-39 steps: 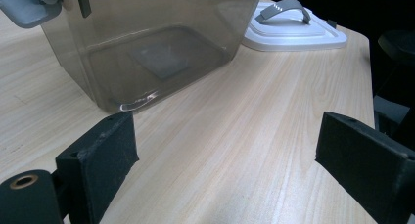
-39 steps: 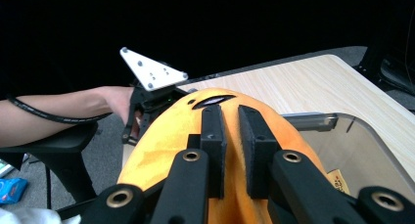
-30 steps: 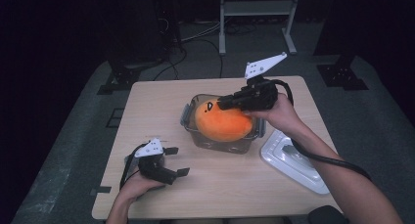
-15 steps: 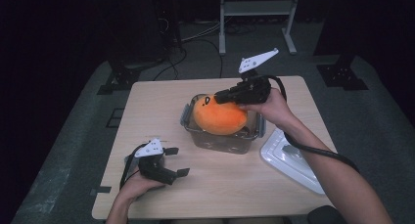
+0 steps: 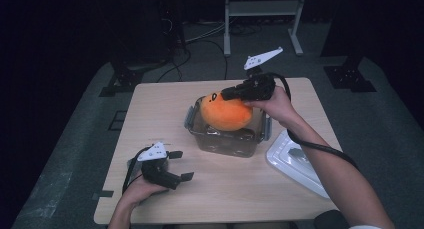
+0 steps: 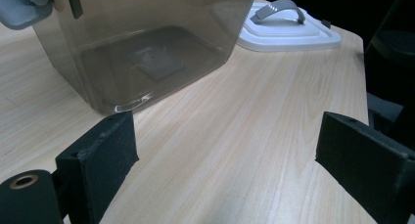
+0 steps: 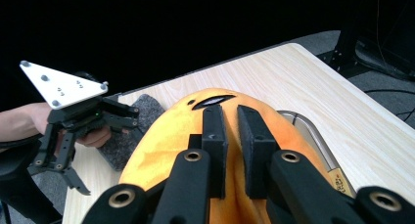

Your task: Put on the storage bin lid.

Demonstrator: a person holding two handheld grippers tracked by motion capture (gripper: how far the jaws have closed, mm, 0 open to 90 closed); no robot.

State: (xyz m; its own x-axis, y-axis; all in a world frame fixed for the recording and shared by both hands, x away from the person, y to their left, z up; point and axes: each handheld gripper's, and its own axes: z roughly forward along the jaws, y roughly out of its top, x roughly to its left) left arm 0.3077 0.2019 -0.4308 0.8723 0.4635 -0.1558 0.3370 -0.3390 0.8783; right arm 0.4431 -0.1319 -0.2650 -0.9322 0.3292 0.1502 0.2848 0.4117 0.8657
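On the near-left part of the table (image 5: 150, 114), the left gripper (image 5: 176, 165) is resting with jaws spread and empty, while rightward the right gripper (image 5: 231, 93) is pinching the orange plush toy (image 5: 226, 112) over the clear container (image 5: 227, 139).

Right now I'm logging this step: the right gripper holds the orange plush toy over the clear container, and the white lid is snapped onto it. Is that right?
Not quite. The white lid is not on the clear container; it lies on the table beside it, as the high view shows. The rest stands: the right gripper pinches the orange plush toy over the open container.
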